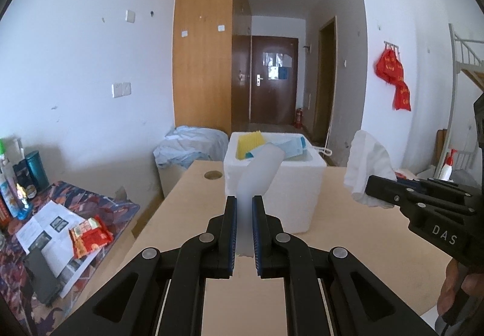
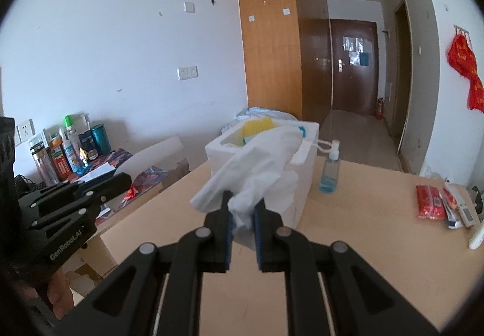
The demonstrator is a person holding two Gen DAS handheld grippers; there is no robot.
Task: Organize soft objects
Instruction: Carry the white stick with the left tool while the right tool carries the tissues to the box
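Note:
My left gripper is shut on a pale translucent soft strip that reaches up toward the white foam box on the wooden table. My right gripper is shut on a crumpled white cloth, held above the table in front of the foam box. The cloth also shows in the left wrist view, to the right of the box. A yellow sponge and a light blue item lie in the box.
A blue liquid pump bottle stands right of the box. Red packets and tubes lie at the table's right edge. A side table at left holds bottles, papers and a red snack bag. The table has a round hole.

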